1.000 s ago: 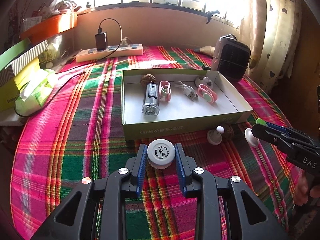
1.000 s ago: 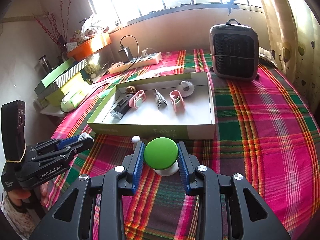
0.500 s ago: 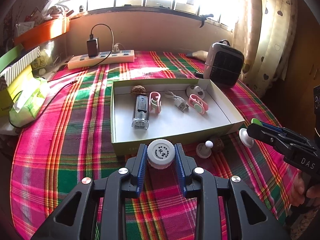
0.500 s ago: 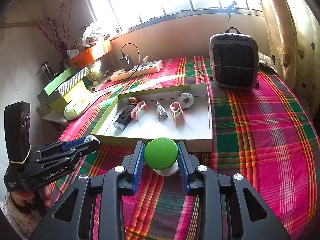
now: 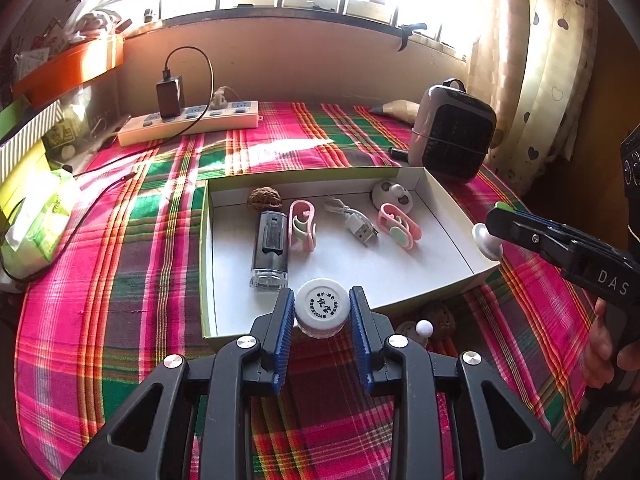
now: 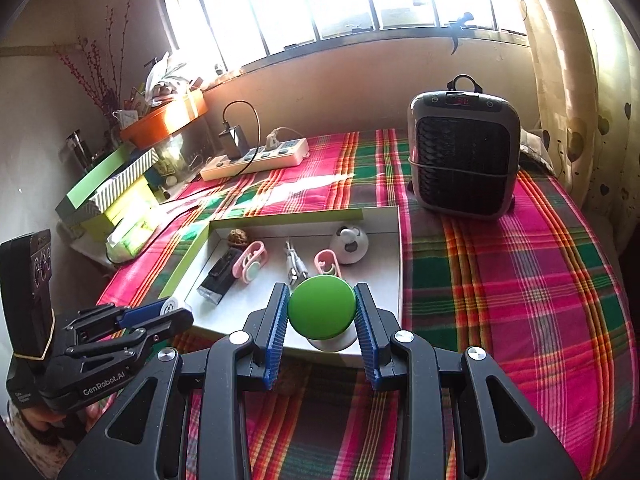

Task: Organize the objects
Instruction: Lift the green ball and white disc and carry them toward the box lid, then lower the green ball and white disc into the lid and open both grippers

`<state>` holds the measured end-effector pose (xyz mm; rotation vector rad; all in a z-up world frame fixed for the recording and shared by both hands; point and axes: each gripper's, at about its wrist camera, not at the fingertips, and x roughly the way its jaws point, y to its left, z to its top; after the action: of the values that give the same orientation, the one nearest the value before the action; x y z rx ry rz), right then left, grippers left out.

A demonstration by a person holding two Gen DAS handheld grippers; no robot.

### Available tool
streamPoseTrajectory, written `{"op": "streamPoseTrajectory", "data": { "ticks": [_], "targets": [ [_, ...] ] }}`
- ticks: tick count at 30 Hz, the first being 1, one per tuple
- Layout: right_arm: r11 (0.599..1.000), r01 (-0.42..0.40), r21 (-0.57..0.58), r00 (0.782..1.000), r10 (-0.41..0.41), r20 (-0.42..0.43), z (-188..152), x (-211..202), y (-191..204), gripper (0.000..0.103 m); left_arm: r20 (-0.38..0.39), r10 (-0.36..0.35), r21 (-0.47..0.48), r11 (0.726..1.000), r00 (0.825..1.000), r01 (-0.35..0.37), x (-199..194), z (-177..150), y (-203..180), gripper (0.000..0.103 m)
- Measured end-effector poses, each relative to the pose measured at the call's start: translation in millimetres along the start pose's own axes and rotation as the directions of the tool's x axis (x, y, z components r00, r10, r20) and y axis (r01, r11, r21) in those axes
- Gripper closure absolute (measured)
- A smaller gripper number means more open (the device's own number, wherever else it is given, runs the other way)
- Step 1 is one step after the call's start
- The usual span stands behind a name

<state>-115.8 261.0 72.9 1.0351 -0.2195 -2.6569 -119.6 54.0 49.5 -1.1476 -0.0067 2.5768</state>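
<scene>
The left gripper (image 5: 322,320) clamps one white capped jar (image 5: 322,307) over the near edge of the open box (image 5: 456,204); the right gripper (image 6: 322,322) clamps one green-topped knob (image 6: 322,307) over its near wall. The box holds six items: two pink clips (image 5: 303,226), one walnut (image 5: 264,199), one black device (image 5: 271,250), one USB cable (image 5: 356,227), one round white piece (image 5: 392,195).

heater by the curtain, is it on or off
Probably on: the heater shows a lit red readout on its top panel in the right wrist view. The digits are too blurred to read, and no glow shows behind the grille.
</scene>
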Motion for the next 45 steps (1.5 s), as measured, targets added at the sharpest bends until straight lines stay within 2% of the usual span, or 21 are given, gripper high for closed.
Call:
{"op": "streamPoseTrajectory", "data": {
  "ticks": [8,21,31,45],
  "targets": [
    [1.0,0.01,0.025,0.999,-0.009,-0.035,19,30,-16,0.069,-0.024,-0.006,0.0,1.0,1.0,0.006,20,11,3,0.079],
    [0.998,0.03,0.047,0.996,-0.026,-0.081,26,61,-30,0.069,-0.052,0.002,-0.001,1.0,0.999,-0.002,37,12,6,0.079],
    [0.998,0.041,0.037,0.994,-0.037,-0.102,28,76,-32,0.069,-0.054,0.006,0.005,1.0,0.999,-0.006,40,14,6,0.08],
    [0.999,0.038,0.014,0.994,-0.036,-0.107,21,75,-26,0.069,-0.064,0.014,0.004,1.0,0.998,-0.014,47,13,7,0.079]
  ]
}}
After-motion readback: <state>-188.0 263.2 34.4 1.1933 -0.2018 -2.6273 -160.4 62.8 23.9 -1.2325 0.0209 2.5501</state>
